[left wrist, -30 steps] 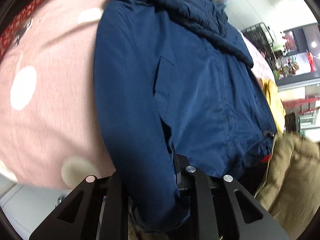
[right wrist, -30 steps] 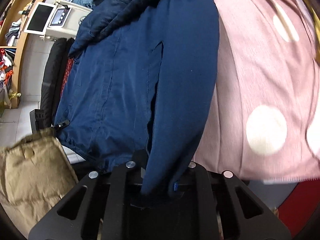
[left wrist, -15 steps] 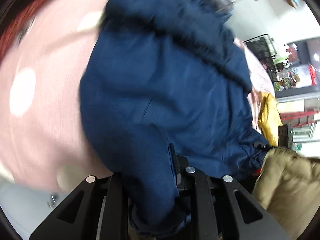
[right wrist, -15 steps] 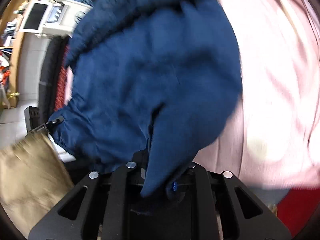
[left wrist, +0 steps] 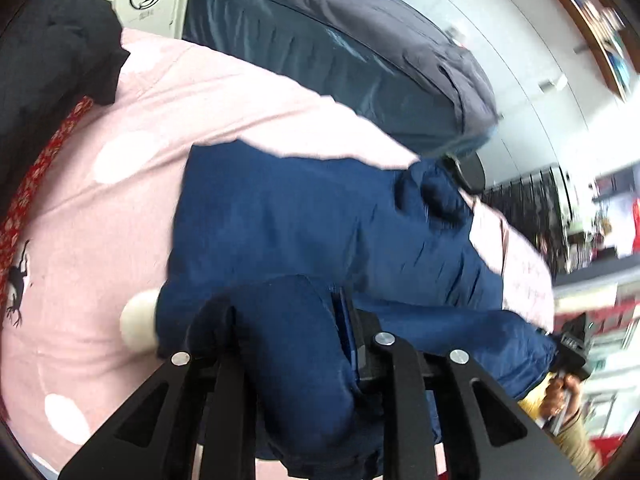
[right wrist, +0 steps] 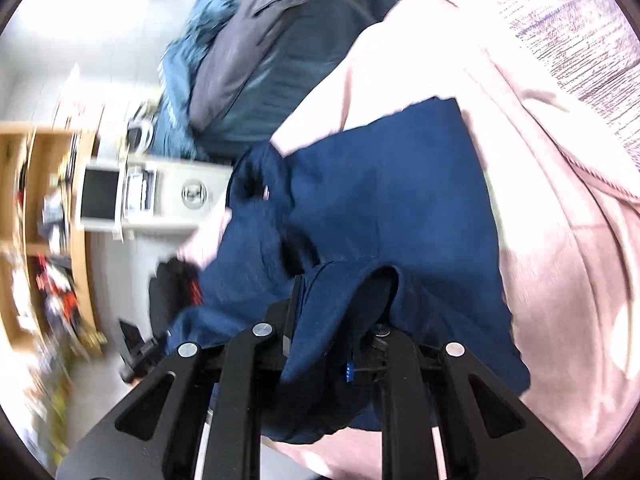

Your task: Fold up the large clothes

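Both grippers grasp the dark navy blue fabric jacket, bottom half doubled over toward the collar on the pink bedspread with white polka dots. Left gripper has a thick bunch of hem/cuff fabric between its jaws, which have just been opening slightly; right gripper is clenched tight on the other cuff bundle. Risks: the left grasp is loosening mid-carry, so the slippery cloth could slide out before the fold lands and leave that side sagging and the fold crooked. Uneven travel of the two hands would skew the edge. The fold front lands near the pile of teal and grey padded coats at the bed's far side, so it could snag there. Frames are motion-blurred, so exact hem alignment can't be told.
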Demonstrator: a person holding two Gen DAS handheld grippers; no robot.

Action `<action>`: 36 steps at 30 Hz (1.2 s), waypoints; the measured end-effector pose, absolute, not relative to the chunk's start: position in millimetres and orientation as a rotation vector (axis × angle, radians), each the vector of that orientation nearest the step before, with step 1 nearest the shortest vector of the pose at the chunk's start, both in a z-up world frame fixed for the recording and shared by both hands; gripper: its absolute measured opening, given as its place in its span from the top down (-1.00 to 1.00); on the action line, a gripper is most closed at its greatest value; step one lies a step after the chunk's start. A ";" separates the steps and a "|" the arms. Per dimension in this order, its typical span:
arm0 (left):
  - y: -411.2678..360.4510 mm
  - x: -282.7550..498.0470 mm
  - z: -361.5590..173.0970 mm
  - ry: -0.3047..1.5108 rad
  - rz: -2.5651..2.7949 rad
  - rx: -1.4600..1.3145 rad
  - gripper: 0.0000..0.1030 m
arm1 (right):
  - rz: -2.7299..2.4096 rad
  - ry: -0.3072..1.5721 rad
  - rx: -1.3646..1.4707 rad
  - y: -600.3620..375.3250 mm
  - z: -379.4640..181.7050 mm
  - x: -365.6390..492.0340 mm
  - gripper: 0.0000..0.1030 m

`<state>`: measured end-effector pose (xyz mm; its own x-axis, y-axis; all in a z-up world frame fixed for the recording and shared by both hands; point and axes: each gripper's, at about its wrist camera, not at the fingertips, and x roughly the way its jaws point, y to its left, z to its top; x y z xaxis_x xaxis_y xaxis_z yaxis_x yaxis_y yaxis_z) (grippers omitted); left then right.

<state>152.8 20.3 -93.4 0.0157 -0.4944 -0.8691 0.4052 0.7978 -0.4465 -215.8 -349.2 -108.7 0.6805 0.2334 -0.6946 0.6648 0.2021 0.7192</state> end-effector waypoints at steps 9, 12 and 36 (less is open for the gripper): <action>36.2 187.6 -101.3 1.528 -0.702 -0.376 -0.43 | -0.365 0.793 1.692 -370.9 -163.7 -212.6 0.54; 70.1 205.6 -75.0 1.441 -0.650 -0.358 -0.72 | -0.339 0.804 1.759 -378.7 -177.0 -209.3 0.47; 37.1 154.8 -107.1 1.313 -0.708 0.030 -0.81 | -0.410 1.072 0.870 -346.6 -93.1 -162.4 -0.58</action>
